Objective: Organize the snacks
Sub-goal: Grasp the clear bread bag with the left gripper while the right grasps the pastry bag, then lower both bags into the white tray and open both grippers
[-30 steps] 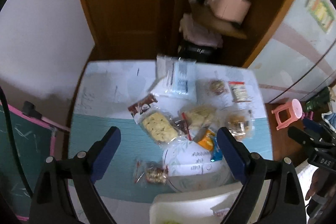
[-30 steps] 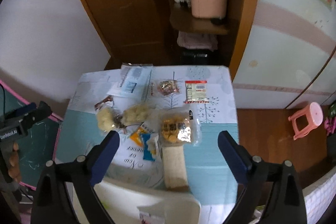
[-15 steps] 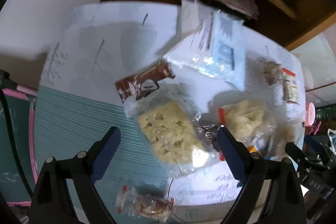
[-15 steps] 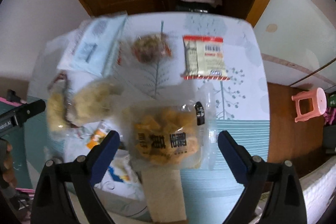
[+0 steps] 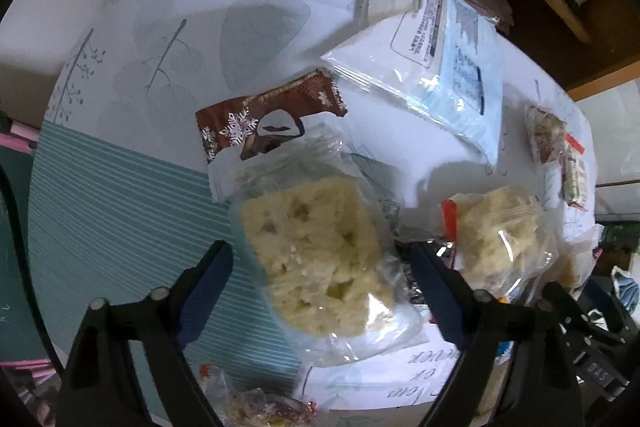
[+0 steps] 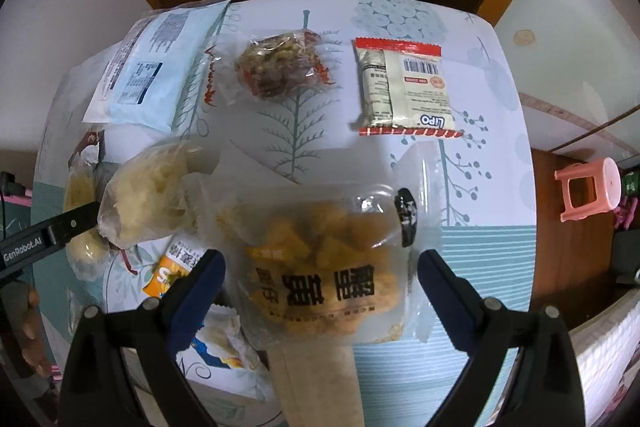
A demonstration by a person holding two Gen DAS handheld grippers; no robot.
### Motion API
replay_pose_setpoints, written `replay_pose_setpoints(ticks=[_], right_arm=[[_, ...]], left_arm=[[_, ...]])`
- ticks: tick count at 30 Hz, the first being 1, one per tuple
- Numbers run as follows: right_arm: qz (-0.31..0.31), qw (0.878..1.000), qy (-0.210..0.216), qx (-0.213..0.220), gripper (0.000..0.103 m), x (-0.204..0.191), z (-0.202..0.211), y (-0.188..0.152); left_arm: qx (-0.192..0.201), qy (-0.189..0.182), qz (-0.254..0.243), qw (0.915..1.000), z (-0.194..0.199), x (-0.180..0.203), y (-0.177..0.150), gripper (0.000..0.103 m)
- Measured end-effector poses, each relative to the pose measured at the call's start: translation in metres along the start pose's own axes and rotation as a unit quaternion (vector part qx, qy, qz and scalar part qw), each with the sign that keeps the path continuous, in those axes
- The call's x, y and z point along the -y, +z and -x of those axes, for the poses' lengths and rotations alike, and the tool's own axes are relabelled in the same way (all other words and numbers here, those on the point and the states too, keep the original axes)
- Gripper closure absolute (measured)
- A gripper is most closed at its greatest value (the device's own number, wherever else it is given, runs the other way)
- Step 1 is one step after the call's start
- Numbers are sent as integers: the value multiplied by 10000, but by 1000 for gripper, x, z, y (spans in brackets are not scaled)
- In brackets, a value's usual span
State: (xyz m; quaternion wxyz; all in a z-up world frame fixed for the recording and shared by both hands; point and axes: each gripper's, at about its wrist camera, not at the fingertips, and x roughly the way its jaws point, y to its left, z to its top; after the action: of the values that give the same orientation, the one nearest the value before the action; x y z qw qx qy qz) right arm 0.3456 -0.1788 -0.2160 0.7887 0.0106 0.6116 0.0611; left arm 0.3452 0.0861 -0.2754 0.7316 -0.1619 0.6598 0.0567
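Note:
Snack packets lie scattered on a table. My left gripper (image 5: 320, 279) is open, its fingers on either side of a clear bag of pale puffed cake (image 5: 320, 259), just above it. A brown chocolate wrapper (image 5: 272, 123) lies behind that bag. A second pale bag (image 5: 500, 231) lies to its right. My right gripper (image 6: 320, 279) is open, its fingers on either side of a clear bag of orange snacks (image 6: 324, 267) with black lettering. Beyond it lie a nut bar packet (image 6: 280, 67) and a red-edged Lipo packet (image 6: 404, 87).
A large white and blue packet (image 5: 436, 47) lies at the back of the table (image 5: 120, 187), also seen from the right wrist (image 6: 148, 67). A pink stool (image 6: 588, 187) stands on the floor at right. A wooden door and shelves stand behind the table.
Both grippers have dropped toward the table. The left now frames the pale cake bag and the right frames the orange snack bag. Both stay open.

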Motion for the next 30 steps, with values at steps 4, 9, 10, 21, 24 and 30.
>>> replay_pose_setpoints(ticks=[4, 9, 10, 21, 24, 30], right_arm=[[0, 9999, -120, 119, 17, -2, 4, -4], [-19, 9998, -65, 166, 29, 0, 11, -10], [-14, 9999, -50, 161, 29, 1, 13, -10], [-149, 9959, 337, 824, 29, 9, 84, -32], [-182, 9923, 501, 1122, 29, 7, 119, -42], [-111, 9811, 892, 1715, 29, 0, 191, -83]], left_arm=[[24, -22, -59, 10000, 3, 0, -6, 47], [203, 112, -30, 9997, 12, -6, -14, 48], [238, 82, -1, 9997, 16, -8, -15, 48], [1259, -158, -719, 9893, 131, 18, -50, 48], [1535, -226, -1027, 9825, 169, 29, -73, 48], [1955, -368, -1595, 9670, 234, 42, -131, 48]])
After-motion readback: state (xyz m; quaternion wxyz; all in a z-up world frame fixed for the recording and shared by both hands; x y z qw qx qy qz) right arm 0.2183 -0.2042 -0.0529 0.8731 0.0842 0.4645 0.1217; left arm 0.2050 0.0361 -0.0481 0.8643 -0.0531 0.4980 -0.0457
